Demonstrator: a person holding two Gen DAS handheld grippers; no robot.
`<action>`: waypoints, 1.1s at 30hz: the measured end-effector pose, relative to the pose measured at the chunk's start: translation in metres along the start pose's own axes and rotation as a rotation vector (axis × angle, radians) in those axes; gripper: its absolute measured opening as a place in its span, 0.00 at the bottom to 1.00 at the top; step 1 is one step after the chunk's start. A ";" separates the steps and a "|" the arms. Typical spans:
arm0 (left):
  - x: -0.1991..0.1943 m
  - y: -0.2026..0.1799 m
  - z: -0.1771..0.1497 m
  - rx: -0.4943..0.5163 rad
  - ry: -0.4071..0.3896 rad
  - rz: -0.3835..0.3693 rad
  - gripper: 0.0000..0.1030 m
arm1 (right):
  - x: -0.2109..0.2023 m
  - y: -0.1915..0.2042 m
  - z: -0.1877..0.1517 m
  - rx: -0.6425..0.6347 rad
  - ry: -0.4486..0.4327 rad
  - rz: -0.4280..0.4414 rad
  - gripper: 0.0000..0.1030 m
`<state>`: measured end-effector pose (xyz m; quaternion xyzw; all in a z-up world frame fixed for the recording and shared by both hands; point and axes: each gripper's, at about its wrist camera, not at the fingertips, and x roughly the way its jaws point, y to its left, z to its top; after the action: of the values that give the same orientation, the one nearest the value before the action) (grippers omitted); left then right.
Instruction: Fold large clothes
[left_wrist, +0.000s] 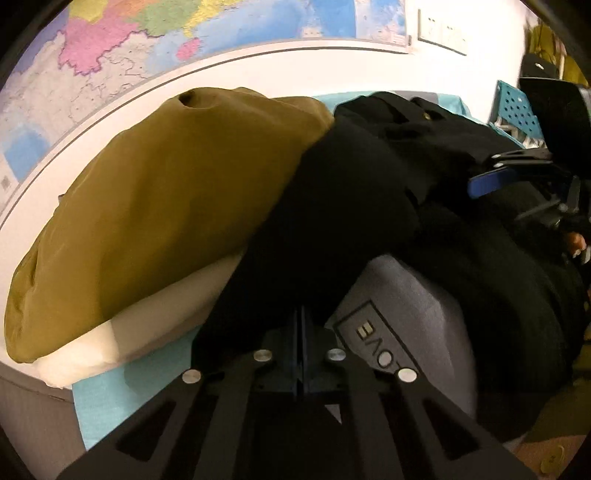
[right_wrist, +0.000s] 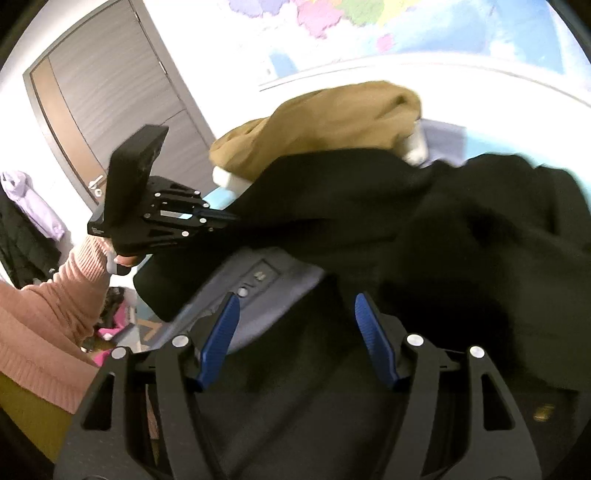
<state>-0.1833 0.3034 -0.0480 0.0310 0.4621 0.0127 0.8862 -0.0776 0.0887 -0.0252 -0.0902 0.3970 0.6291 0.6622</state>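
The black coat (left_wrist: 369, 192) lies heaped across the middle of the bed, one edge lifted, its bulk draped over a grey cushion with a stitched label (left_wrist: 402, 325) and pushed up against an olive-brown pillow (left_wrist: 155, 206) that sits on a white one (left_wrist: 92, 350). My left gripper (right_wrist: 221, 216) has its fingers pressed together on the coat's edge; in the right wrist view I see the cloth pulled taut from that pinch. My right gripper (right_wrist: 295, 332) hangs over the dark fabric with its blue pads (right_wrist: 376, 339) spread wide, holding nothing.

I judge the step in hand to be getting a second hold so the coat can be drawn out flat. To do it well I would bring the right gripper down onto a matching edge or corner, not the thick middle, close on a single layer, then pull both holds apart evenly so the heavy cloth clears the cushion instead of dragging it along. The coat looks thick and floppy, so a shallow pinch may slip.

The surface is a bed with a turquoise sheet (left_wrist: 99, 398). Behind it a large coloured map (left_wrist: 122, 48) covers the white wall; a grey door (right_wrist: 110, 92) stands to the left, with clothes hanging beside it.
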 end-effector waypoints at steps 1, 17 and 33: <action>-0.005 0.000 0.000 0.002 -0.011 -0.026 0.00 | 0.006 0.002 0.001 0.005 0.006 0.016 0.63; -0.071 0.043 -0.023 -0.186 -0.193 -0.004 0.57 | 0.132 0.097 0.018 0.003 0.109 0.216 0.71; -0.106 0.070 -0.031 -0.264 -0.324 -0.069 0.64 | 0.022 0.093 0.049 0.019 -0.144 0.313 0.03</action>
<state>-0.2695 0.3696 0.0260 -0.0994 0.3089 0.0377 0.9451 -0.1434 0.1536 0.0291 0.0243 0.3640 0.7254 0.5837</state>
